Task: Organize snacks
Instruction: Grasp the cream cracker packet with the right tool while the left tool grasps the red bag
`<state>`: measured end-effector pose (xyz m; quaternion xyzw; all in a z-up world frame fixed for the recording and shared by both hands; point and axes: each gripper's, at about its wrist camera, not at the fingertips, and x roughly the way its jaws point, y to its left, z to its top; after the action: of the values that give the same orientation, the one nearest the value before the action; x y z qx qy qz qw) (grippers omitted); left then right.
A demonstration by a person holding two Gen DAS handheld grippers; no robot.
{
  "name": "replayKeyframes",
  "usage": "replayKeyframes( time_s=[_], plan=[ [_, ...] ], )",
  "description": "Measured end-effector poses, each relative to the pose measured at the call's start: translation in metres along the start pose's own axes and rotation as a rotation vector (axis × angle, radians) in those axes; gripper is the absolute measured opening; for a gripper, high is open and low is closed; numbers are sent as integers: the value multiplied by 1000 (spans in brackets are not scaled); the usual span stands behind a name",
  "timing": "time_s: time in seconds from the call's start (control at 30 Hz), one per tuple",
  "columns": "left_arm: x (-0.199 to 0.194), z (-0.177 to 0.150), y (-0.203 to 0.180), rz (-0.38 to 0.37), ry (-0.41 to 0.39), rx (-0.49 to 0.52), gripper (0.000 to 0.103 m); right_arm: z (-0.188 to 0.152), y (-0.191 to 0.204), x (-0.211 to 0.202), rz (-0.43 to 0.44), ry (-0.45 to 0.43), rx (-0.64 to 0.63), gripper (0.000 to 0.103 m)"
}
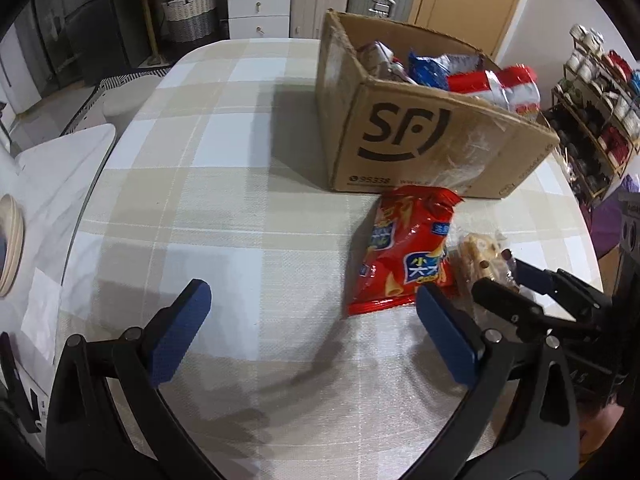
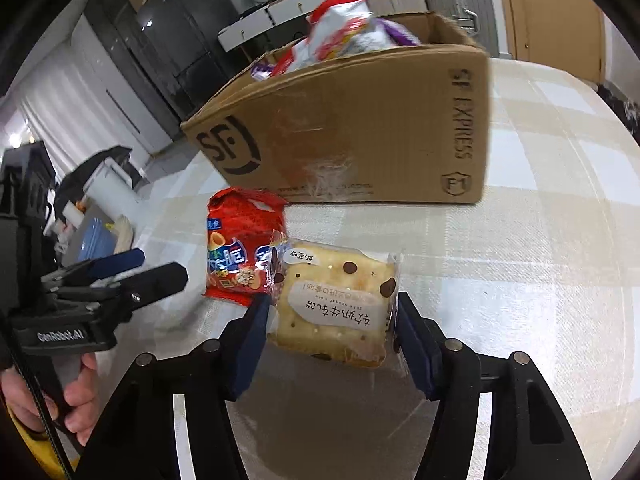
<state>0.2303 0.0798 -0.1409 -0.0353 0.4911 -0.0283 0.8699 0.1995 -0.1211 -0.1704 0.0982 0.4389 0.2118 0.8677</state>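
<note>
Squarely between the right claw (image 2: pixel 332 334) pads sits the clear-wrapped square biscuit pack (image 2: pixel 336 308) — gripped at both edges; brown cardboard box (image 2: pixel 360 128) straight ahead, left claw (image 1: pixel 312 328) released.

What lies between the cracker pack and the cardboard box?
Only bare tablecloth lies between the cracker pack and the box, as the right wrist view shows. The red bag lies to the pack's left, not in that stretch.

Soft indoor light falls from above, leaving blurred grey shadows on the checked tablecloth (image 1: pixel 240 208) beside the cardboard box (image 1: pixel 420 136). Both views bend hard at their dark round edges. The far snack bags (image 2: pixel 344 20) smear with blur.
</note>
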Motion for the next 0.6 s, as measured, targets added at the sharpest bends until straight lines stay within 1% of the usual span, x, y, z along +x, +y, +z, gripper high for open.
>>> replayKeyframes(
  time_s=[0.17, 0.27, 0.37, 0.47, 0.53, 0.6],
  plan=[
    [5, 5, -11, -9, 7, 22, 102, -4, -16, -13, 57, -28, 54, 62],
    [11, 11, -21, -11, 17, 46, 102, -6, -22, -24, 68, -48, 71, 62],
    [18, 17, -34, -25, 45, 73, 102, -9, -35, -36, 85, -66, 92, 62],
    [32, 24, -47, -3, 51, 92, 102, -12, -45, -50, 85, -87, 107, 62],
    [44, 28, -50, -11, 79, 88, 98, -14, -52, -55, 82, -94, 119, 62],
    [52, 28, -50, -67, 80, 67, 81, -16, -54, -56, 82, -103, 126, 62]
  ],
)
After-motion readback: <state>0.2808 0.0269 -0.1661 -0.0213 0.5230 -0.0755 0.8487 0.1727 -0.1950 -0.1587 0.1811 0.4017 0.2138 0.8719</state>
